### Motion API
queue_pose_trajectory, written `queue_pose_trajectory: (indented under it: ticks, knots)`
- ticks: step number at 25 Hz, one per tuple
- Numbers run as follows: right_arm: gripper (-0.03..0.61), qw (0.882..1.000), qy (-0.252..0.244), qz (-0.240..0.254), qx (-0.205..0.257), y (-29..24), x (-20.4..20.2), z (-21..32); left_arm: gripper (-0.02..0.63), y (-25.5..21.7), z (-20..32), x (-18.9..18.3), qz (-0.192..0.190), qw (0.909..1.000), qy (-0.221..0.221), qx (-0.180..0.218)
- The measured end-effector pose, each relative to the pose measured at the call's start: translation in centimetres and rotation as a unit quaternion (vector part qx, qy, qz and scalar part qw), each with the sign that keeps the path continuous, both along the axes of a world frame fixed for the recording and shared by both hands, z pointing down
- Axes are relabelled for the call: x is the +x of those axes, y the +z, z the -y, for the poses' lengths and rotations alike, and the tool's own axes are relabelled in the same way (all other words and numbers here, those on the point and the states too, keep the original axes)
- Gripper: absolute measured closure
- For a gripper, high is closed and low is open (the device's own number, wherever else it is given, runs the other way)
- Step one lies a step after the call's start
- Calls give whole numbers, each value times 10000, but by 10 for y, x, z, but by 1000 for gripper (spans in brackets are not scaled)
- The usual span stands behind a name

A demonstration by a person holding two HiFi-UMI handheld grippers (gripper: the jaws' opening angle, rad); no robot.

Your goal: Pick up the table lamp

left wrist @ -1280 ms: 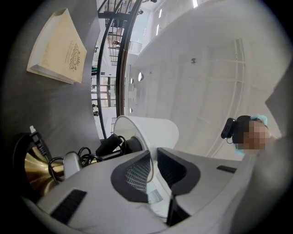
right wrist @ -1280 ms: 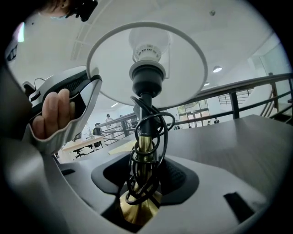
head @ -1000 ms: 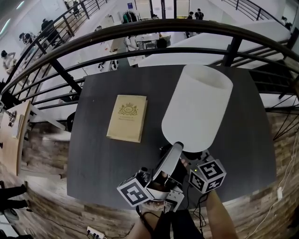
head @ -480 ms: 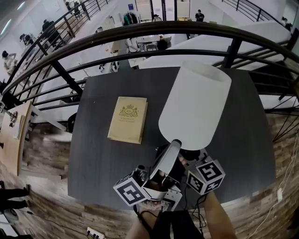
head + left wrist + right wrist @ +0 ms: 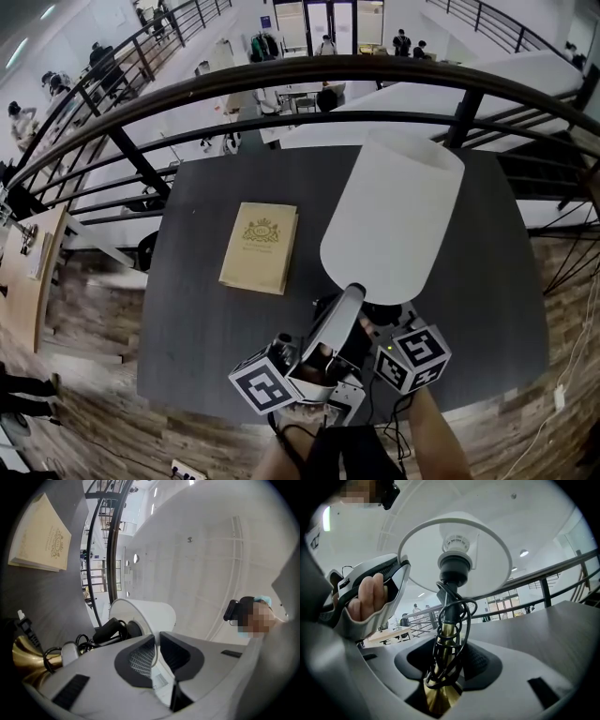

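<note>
The table lamp is held over the dark counter, to the right of a tan book. Its white shade's rim is pinched by the left gripper. Its cord-wrapped brass stem is clamped by the right gripper.

L gripper sits near side, left of its twin, angled up & away w/ jaws almost together, pads pinching the thin bottom rim of the lamp shade; bare fingers wrap round its grip. R gripper is just beside it on the right, approx level, jaws partway apart & clamped on the brass lamp stem, one pad each side. L forearm & R forearm come in from the near edge, close together, wrists almost touching.
</note>
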State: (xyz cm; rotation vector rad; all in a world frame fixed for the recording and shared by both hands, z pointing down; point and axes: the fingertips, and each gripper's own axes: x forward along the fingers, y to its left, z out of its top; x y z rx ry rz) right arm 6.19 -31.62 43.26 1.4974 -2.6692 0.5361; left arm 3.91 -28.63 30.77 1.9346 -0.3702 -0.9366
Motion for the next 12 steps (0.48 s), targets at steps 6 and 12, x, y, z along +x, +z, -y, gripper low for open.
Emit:
queue_pose_trajectory:
  ticks: [6,12]
  knots:
    - [388,10000,-11,15,58,-8,1,0,540,-7,-1,1,-22,10000,0,64]
    - [388,9999,-49,9,112,-14,4,-1,540,-14,-4,4,-18,9999,-30,128]
